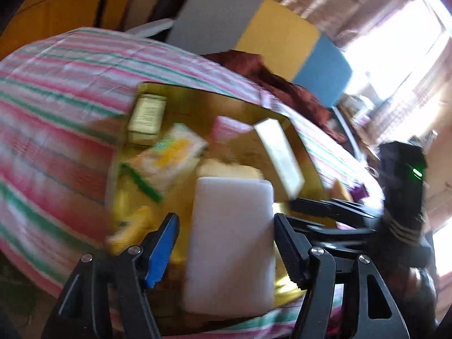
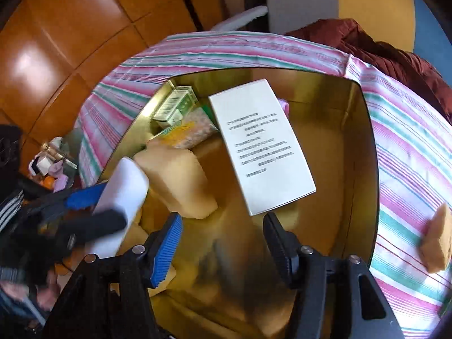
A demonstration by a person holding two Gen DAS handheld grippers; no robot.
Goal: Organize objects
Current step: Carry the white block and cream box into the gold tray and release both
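Left gripper (image 1: 226,250) pinching a white foam block (image 1: 230,243) over a gold box (image 2: 364,169); right gripper (image 2: 223,248) spread and empty.

The block sits between the left gripper's fingers, its far end over the box interior; in the right wrist view it appears to the left of the right gripper, beside a tan sponge (image 2: 176,180). Ahead of the right gripper, a white printed carton (image 2: 261,145) leans inside the box. Farther ahead and left lie a green-and-white packet (image 2: 176,104) and a yellow-patterned pack (image 2: 188,130). To the right, outside the box, a second tan sponge (image 2: 436,243) rests on the striped cloth (image 2: 409,147) covering the surface.
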